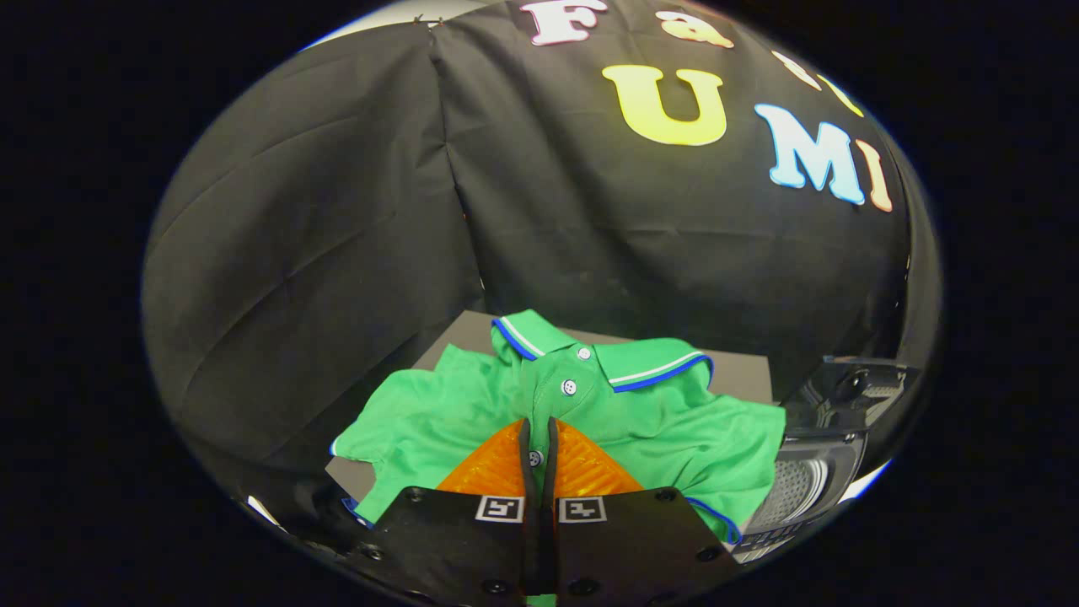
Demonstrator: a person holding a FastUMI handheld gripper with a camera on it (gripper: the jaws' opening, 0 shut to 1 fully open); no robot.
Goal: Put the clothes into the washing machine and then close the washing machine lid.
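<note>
The hand-held gripper [539, 434], with orange ribbed fingers [493, 468], is nearest, its jaws drawn nearly together and pinching the buttoned placket of a green polo shirt with white-and-blue trimmed collar [674, 430]. The shirt lies crumpled across a dark grey flat worktop [742, 375], from its left edge to its right. Beside the worktop's right edge stands the dark washing machine with perforated metal drum [801, 489], its lid raised.

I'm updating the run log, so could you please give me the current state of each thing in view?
Green polo shirt: spread out crumpled on the grey surface, collar up, placket buttoned, not yet in the machine.
Tool: orange fingers closed together, pinching the shirt's front fabric.
Washing machine: beside the shirt, lid raised, drum open.
</note>
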